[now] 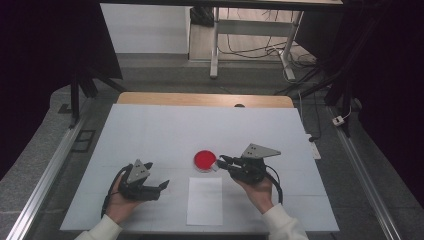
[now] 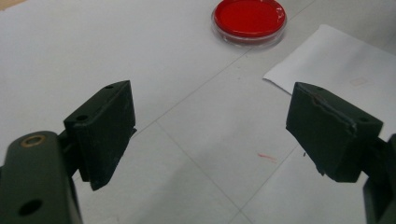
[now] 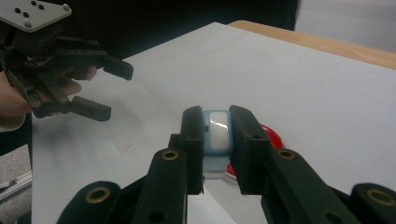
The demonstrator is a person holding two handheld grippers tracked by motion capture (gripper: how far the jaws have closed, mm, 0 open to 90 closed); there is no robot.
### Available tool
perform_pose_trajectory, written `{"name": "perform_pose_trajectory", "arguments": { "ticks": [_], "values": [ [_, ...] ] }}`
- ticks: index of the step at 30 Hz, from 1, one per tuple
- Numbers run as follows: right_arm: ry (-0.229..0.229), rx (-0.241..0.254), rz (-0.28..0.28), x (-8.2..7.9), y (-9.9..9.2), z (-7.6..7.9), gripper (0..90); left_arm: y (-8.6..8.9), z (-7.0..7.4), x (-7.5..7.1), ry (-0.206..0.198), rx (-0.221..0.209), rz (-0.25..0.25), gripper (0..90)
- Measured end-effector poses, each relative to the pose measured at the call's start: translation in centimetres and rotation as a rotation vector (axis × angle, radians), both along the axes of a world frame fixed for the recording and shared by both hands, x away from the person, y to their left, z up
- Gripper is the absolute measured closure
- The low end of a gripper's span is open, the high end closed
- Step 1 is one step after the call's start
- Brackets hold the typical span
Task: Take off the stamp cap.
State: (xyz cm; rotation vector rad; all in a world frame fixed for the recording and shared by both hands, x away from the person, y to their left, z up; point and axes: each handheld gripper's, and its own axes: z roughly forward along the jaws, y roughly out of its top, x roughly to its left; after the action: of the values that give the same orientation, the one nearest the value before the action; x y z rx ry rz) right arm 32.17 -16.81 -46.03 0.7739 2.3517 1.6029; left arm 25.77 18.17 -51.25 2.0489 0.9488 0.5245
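The right gripper (image 3: 216,140) pinches a small pale-blue block (image 3: 217,130) with a white face, held just beside the red dish (image 1: 205,160) at the centre of the high view. The left gripper (image 2: 210,135), its jaws spread wide and empty, hovers over the bench (image 1: 160,125) at lower left. The pick-up looks done; setting the block down, perhaps by the dish or the white sheet (image 1: 205,201), is probably left. What the block is stays hard to make out, and the jaws cover its sides.
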Motion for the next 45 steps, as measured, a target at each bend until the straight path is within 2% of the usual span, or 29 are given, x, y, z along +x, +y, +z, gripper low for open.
{"name": "perform_pose_trajectory", "arguments": {
  "ticks": [14,24,39,45],
  "values": [
    [0.0,0.006,-0.006,0.0,0.0,-0.1,75.4,-1.3,0.8,0.7,-0.023,0.003,-0.018,16.1],
    [0.0,0.008,-0.007,0.0,0.1,-0.1,75.4,-2.1,1.0,1.1,-0.023,0.012,-0.036,16.4],
    [0.0,0.011,-0.012,-0.1,0.0,0.0,75.4,-4.3,1.5,1.7,-0.037,0.026,-0.066,16.7],
    [0.001,0.011,-0.016,0.0,-0.1,-0.1,75.4,-4.7,1.5,1.9,-0.03,0.027,-0.073,16.8]
  ]
}}
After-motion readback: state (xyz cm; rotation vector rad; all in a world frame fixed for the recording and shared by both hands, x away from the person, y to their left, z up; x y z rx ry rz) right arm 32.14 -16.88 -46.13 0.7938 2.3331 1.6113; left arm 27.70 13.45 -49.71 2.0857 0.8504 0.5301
